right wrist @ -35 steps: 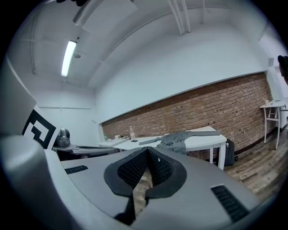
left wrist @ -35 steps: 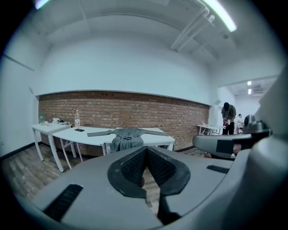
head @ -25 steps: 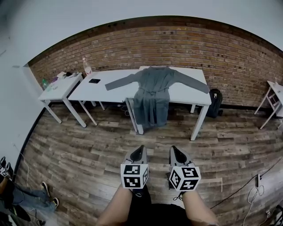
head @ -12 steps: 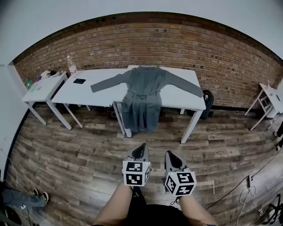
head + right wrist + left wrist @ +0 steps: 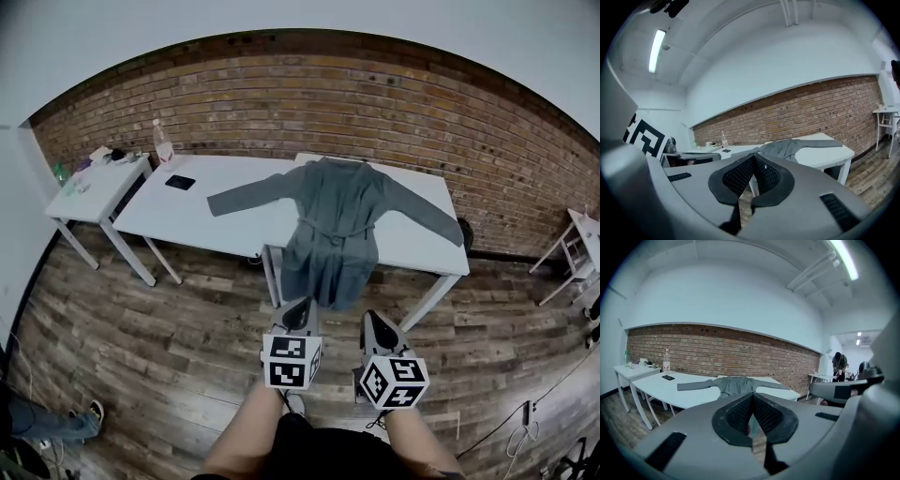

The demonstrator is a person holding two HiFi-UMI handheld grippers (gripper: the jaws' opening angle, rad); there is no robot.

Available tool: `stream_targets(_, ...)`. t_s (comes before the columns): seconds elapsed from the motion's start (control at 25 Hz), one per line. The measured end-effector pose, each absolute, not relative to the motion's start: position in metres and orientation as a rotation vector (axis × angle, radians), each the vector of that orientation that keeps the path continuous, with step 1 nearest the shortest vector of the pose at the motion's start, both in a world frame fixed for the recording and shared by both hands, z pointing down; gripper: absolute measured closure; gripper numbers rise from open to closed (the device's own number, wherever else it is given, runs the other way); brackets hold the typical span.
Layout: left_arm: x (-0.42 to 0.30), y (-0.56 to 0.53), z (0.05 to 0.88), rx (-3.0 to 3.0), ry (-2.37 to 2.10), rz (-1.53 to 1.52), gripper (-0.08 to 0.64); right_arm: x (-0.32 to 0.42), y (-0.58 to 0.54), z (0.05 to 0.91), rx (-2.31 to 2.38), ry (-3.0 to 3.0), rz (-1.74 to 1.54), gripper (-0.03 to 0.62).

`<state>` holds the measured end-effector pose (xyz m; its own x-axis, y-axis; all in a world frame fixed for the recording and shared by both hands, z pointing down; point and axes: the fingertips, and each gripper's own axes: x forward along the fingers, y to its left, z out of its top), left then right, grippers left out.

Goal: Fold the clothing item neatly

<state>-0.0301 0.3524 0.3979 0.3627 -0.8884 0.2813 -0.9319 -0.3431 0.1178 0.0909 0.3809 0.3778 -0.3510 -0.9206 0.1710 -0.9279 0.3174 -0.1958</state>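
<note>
A grey long-sleeved garment (image 5: 336, 217) lies spread on the white table (image 5: 217, 225) by the brick wall, sleeves out to both sides, its lower part hanging over the front edge. It also shows in the left gripper view as the garment (image 5: 733, 384) and in the right gripper view as the garment (image 5: 785, 147). My left gripper (image 5: 300, 311) and right gripper (image 5: 376, 322) are held side by side over the wooden floor, short of the table, both shut and empty. Their jaws meet in both gripper views, the left gripper (image 5: 752, 397) and the right gripper (image 5: 753, 158).
A black phone (image 5: 180, 182) lies on the table's left part. A smaller white table (image 5: 98, 187) to the left carries a bottle (image 5: 161, 142) and small items. Another small table (image 5: 583, 234) stands at far right. A person (image 5: 839, 366) stands in the distance. Cables lie on the floor at right.
The table and garment have come closer and loom larger in the head view. Both grippers stayed shut and side by side as I moved across the floor toward the table.
</note>
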Motion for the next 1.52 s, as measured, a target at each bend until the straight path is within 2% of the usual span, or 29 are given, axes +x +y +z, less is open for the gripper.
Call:
stream_targets(0.16, -0.071, 0.307, 0.394, 2.379, -1.650, 0.251, 0.571, 0.077, 0.330, 0.371, 1.849, -2.498, 0.334, 0.598)
stream_targets(0.44, -0.106, 0.255, 0.401, 2.350, -1.623, 0.224, 0.571, 0.076, 0.275, 0.371, 1.993, -2.454, 0.478, 0.598)
stream_targets(0.92, -0.095, 0.182, 0.423, 2.400, -1.599, 0.338, 0.571, 0.072, 0.191, 0.392, 1.981, -2.458, 0.509, 0.598)
stream_targets(1.12, -0.084, 0.124, 0.424, 2.351, -1.565, 0.274, 0.571, 0.077, 0.131, 0.393, 1.946, -2.490, 0.476, 0.598)
stream_targets(1.52, -0.012, -0.007, 0.403, 2.390, -1.582, 0.349, 0.571, 0.133, -0.010, 0.382, 1.893, -2.534, 0.537, 0.598)
